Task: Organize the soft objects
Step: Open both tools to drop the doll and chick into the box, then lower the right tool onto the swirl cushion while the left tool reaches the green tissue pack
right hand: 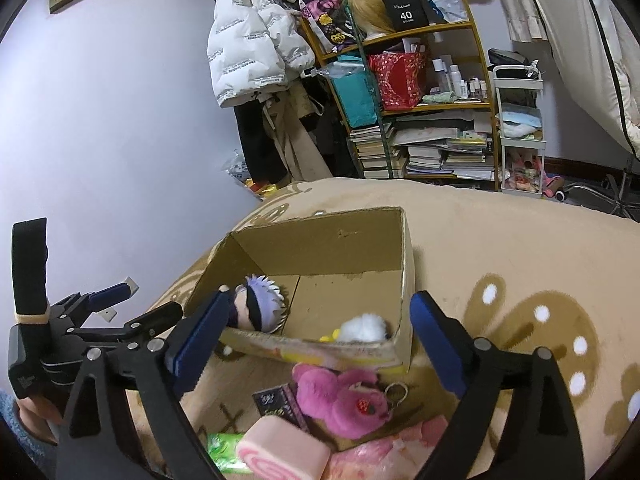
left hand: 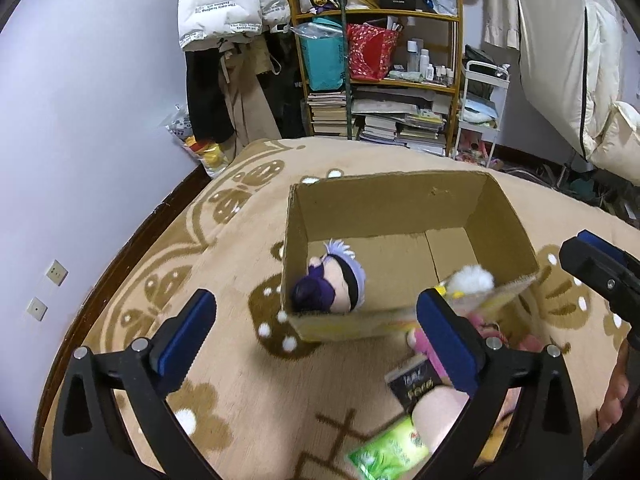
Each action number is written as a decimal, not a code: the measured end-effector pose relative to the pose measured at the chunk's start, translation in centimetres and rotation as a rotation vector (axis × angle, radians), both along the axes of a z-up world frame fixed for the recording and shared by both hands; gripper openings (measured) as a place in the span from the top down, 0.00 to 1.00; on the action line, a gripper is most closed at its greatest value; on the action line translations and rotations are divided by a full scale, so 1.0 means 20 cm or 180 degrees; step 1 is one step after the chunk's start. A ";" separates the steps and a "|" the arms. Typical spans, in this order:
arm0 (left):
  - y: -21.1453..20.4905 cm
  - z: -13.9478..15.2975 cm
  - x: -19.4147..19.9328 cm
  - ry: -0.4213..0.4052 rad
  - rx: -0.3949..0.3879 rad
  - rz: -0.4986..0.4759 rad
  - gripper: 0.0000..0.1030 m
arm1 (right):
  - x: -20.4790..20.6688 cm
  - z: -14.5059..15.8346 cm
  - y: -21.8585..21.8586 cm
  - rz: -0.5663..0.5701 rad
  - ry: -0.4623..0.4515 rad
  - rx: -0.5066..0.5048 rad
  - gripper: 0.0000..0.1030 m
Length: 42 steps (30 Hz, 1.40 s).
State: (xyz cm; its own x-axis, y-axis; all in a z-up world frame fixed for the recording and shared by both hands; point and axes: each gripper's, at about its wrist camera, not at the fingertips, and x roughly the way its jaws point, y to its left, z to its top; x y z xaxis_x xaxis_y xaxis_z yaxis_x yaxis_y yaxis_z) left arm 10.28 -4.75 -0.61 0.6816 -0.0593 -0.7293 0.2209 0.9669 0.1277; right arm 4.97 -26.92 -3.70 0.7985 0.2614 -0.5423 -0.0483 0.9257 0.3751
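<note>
An open cardboard box (left hand: 400, 196) (right hand: 320, 240) stands on the patterned beige blanket. Inside lie a blindfolded doll with pale purple hair (left hand: 340, 280) (right hand: 256, 304) and a white fluffy toy (left hand: 472, 278) (right hand: 366, 328). In front of the box lie a pink plush with a keyring (right hand: 344, 400), a pink swirl-roll cushion (right hand: 280, 452), a dark packet (left hand: 412, 380) (right hand: 276, 400) and a green packet (left hand: 388, 452) (right hand: 224, 450). My left gripper (left hand: 316, 344) is open and empty, short of the box. My right gripper (right hand: 316, 340) is open and empty above the pink plush.
A cluttered wooden shelf (left hand: 376, 60) (right hand: 420, 100) with books, bags and bottles stands behind the bed. A white jacket (left hand: 224, 0) hangs at its left, a white cart (right hand: 520, 128) at its right. The lilac wall (left hand: 80, 120) is to the left.
</note>
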 end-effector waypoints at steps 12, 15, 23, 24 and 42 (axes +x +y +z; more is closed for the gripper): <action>0.07 0.04 -0.24 0.0100 0.0134 -0.0040 0.03 | -0.19 0.02 0.10 0.0087 0.0100 -0.0079 0.06; 0.08 0.03 -0.29 0.0160 0.0144 -0.0078 0.03 | -0.22 0.01 0.13 0.0137 0.0158 -0.0086 0.07; 0.07 -0.02 -0.35 0.0261 0.0254 -0.0182 0.03 | -0.27 -0.04 0.20 0.0238 0.0261 -0.0098 0.07; 0.06 -0.03 -0.35 0.0286 0.0256 -0.0195 0.03 | -0.27 -0.05 0.21 0.0253 0.0283 -0.0100 0.07; 0.04 -0.25 -0.29 0.0710 0.0449 -0.0346 0.03 | -0.14 -0.31 0.23 0.0416 0.0907 0.0063 0.07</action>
